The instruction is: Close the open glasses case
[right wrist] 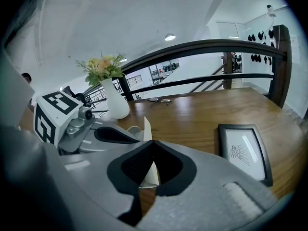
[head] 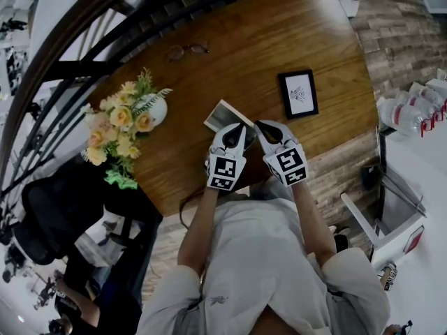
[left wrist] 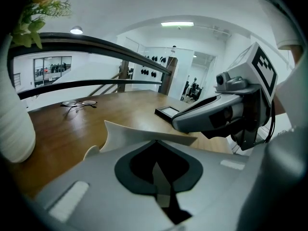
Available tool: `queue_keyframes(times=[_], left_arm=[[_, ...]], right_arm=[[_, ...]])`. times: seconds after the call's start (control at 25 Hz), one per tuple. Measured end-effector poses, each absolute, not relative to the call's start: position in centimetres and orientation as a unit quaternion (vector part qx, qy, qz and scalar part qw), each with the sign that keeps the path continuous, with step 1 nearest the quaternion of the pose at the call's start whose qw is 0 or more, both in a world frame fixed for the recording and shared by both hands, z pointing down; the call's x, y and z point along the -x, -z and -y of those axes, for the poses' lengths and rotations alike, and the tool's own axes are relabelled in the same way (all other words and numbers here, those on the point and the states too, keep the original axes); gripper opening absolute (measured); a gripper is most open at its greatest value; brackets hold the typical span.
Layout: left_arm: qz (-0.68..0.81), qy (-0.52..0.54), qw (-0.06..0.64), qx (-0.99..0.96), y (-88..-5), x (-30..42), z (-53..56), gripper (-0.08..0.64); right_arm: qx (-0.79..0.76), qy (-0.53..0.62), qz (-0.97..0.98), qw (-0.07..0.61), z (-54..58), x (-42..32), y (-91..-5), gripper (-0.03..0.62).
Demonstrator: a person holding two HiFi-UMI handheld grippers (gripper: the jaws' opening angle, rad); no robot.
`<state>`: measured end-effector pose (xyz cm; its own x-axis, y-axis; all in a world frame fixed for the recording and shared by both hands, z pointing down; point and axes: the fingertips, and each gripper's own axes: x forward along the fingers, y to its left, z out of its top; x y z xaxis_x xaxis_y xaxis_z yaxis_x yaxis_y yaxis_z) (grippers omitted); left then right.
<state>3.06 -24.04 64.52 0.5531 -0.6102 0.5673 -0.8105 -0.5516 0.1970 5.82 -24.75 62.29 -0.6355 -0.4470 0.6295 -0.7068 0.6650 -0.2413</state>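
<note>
Head view puts the open glasses case (head: 222,116) on the round wooden table (head: 279,33), just left of the black picture frame (head: 298,94). My left gripper (head: 235,132) and right gripper (head: 263,127) sit side by side at the case's near edge, each pinching a pale flap of it. The framed print is a small drawing, and any lettering is too small to read.
</note>
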Motion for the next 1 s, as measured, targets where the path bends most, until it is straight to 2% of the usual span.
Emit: queue_keyframes(times=[1.0], left_arm=[[0.419, -0.21, 0.227, -0.854, -64.1, -2.7, 22.7, 0.018]], right_arm=[[-0.33, -0.243, 0.871, 0.269, 23.1, -4.8, -63.1, 0.003]])
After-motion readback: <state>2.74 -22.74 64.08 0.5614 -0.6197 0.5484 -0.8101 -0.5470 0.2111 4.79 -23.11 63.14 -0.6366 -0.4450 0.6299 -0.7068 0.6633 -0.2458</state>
